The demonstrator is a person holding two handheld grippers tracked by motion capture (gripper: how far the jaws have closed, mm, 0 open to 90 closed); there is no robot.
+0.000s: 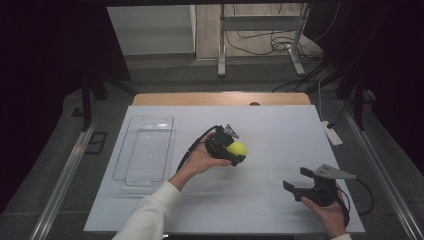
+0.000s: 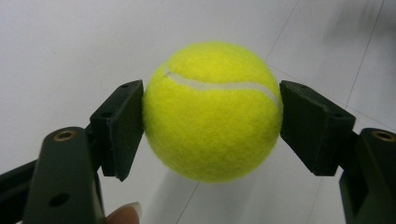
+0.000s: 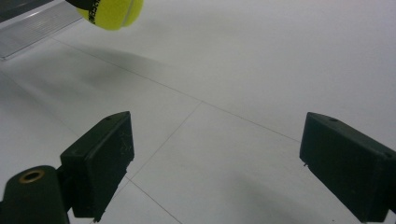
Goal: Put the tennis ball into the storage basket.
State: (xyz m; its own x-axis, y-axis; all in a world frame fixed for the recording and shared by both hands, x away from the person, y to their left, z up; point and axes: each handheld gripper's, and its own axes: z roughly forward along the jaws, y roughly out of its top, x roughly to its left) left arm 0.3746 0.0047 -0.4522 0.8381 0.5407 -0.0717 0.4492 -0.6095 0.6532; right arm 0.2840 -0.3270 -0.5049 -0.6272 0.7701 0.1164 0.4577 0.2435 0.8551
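The left gripper (image 1: 239, 151) clamps a fuzzy yellow tennis ball (image 2: 212, 111) above the white table (image 1: 280, 135), while the right gripper (image 1: 296, 183) hangs wide open

Tray (image 1: 145, 150) lies left of ball (image 1: 238, 148) (on table (image 1: 280, 130)).

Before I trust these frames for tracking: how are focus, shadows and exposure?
High view: dark surroundings, white table evenly lit, clear tray faint. Left gripper view: tennis ball sharp between the left gripper jaws, soft shadow beneath. Right gripper view: right gripper jaws sharp, ball cut off at the top edge, diffuse shadow.
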